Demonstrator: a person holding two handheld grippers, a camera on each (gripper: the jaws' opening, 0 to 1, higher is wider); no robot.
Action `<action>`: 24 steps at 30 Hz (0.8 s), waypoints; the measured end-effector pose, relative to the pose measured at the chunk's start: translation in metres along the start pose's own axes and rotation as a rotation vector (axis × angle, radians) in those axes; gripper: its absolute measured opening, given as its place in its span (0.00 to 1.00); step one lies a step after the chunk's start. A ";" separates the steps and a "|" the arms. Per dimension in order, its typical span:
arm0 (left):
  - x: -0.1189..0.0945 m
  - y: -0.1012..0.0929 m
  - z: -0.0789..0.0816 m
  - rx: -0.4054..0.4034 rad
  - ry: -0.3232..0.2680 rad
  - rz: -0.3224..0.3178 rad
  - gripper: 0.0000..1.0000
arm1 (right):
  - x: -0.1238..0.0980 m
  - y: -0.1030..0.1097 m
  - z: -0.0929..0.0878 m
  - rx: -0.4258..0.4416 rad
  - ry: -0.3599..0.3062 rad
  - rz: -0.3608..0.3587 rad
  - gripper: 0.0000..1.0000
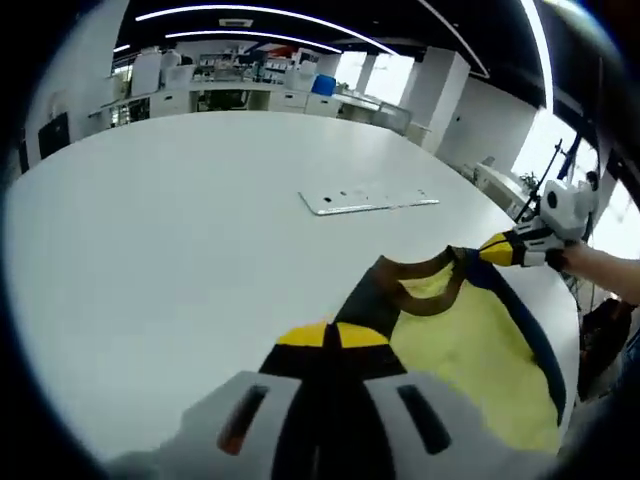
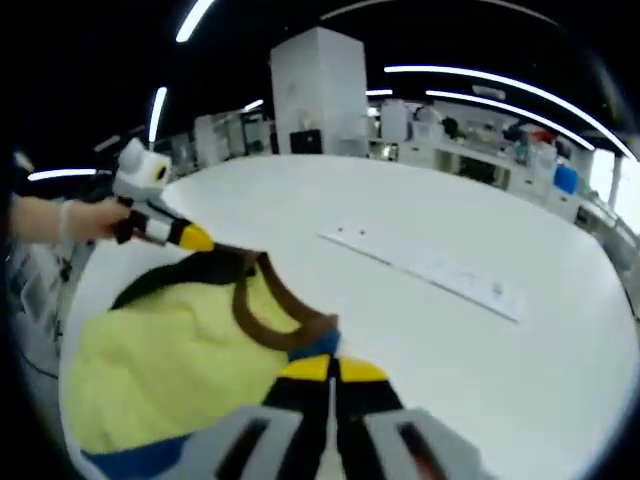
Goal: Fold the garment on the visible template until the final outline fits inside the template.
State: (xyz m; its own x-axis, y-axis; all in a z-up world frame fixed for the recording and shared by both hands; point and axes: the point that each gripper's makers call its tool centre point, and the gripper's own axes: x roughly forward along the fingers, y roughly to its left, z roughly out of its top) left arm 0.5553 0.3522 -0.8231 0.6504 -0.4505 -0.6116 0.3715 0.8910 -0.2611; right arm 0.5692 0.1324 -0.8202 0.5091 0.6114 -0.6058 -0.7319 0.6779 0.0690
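1. Left gripper (image 1: 333, 335) was clamped on the shirt (image 1: 470, 350) at its dark shoulder edge.
2. Right gripper (image 2: 331, 368) pinched the shirt's collar end.
3. Shirt hung stretched between both, above the white table (image 1: 180, 220); a flat template (image 1: 368, 200) lay beyond.

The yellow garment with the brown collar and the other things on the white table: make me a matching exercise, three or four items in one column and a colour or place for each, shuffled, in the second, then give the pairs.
Column one:
1. garment's body
2. garment's collar band
3. flat white rectangular template
4. tips of the left gripper

Column two:
A. brown
B. lying on the white table beyond the garment
C. yellow cloth with a blue edge
D. yellow pads, shut on the garment's shoulder

Pairs: 1-C, 2-A, 3-B, 4-D
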 end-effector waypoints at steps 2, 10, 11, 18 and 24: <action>0.000 0.002 -0.003 0.003 0.008 0.009 0.00 | 0.003 -0.001 -0.003 0.003 0.011 0.000 0.00; 0.000 0.004 -0.010 -0.001 0.026 0.015 0.00 | 0.015 -0.009 -0.005 0.018 0.028 -0.004 0.00; -0.001 0.005 -0.011 0.001 0.025 0.014 0.00 | 0.015 -0.008 -0.006 0.017 0.031 -0.004 0.00; 0.004 0.001 -0.014 0.022 0.026 -0.012 0.00 | 0.017 -0.004 -0.011 0.034 0.046 0.006 0.00; -0.003 -0.015 -0.013 0.107 0.018 -0.041 0.35 | 0.005 0.009 -0.002 0.036 0.030 0.049 0.28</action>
State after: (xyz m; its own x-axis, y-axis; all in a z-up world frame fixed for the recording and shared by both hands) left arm 0.5393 0.3413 -0.8269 0.6216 -0.4842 -0.6158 0.4664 0.8603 -0.2057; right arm 0.5640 0.1409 -0.8241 0.4590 0.6320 -0.6244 -0.7386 0.6620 0.1271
